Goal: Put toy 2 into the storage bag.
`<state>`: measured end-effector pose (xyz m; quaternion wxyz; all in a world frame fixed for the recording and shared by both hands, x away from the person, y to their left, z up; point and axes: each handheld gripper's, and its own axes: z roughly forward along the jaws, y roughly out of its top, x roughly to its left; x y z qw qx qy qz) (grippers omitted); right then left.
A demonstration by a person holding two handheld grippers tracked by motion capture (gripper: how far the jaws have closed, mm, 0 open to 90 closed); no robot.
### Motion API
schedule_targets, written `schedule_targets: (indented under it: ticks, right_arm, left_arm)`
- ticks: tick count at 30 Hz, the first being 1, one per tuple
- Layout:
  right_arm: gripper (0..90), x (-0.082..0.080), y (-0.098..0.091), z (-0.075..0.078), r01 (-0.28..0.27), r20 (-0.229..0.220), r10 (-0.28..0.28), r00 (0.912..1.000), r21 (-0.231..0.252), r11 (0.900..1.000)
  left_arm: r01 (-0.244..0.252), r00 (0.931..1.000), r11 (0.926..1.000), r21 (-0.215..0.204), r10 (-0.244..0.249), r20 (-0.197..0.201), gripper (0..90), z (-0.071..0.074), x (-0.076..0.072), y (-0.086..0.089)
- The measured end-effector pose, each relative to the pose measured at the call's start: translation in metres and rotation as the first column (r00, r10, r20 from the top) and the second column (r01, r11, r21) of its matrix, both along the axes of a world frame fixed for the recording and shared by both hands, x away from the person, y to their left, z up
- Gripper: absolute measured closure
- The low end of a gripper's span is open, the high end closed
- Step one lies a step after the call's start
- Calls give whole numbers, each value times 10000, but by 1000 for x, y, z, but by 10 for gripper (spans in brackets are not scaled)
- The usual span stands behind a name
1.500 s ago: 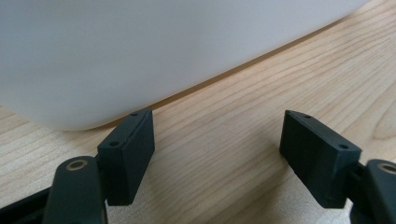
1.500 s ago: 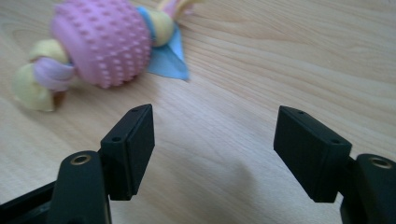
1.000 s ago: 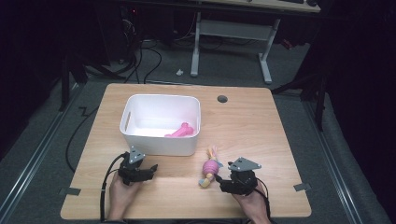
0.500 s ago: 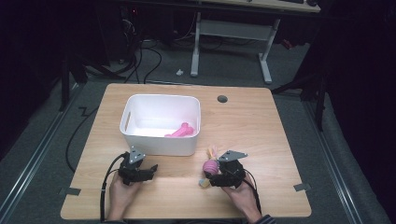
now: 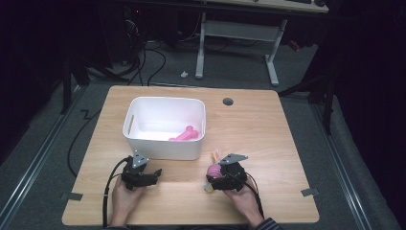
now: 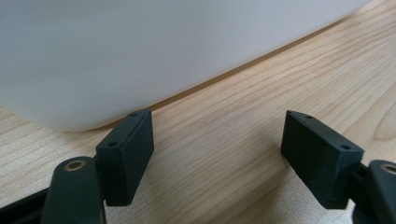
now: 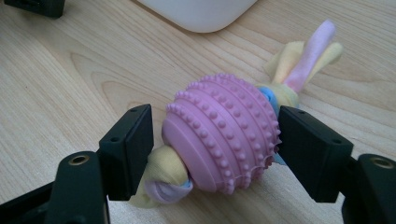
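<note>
One pink toy [image 5: 184,135], inside white bin [image 5: 163,150]

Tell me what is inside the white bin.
A pink toy lies on the floor of the white bin, toward its right side. The near wall hides the front strip of the floor, so anything there cannot be seen.

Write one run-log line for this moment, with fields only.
left hand-held gripper: open, beside white bin | right hand-held gripper: jaws just closing around pink ball toy on table | in bin: pink toy
</note>
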<state>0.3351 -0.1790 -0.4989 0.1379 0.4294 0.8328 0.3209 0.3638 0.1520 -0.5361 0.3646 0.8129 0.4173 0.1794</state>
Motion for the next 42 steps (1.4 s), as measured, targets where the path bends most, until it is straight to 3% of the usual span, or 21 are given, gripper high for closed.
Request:
schedule_targets:
  ticks: [10,22,42]
  right_arm:
    - [338,-4,1,1,-154,270,158,9995,-143,9998]
    - [344,-6,-3,6,-257,428,254,9988,77,9996]
    - [348,-10,-9,37,-773,917,766,9928,37,9970]
  left_arm:
    - [0,10000,10000,-14,-1,-13,258,0,0,0]
    - [-1,10000,10000,-16,1,-12,258,0,0,0]
    - [1,10000,10000,-9,-1,-9,258,0,0,0]
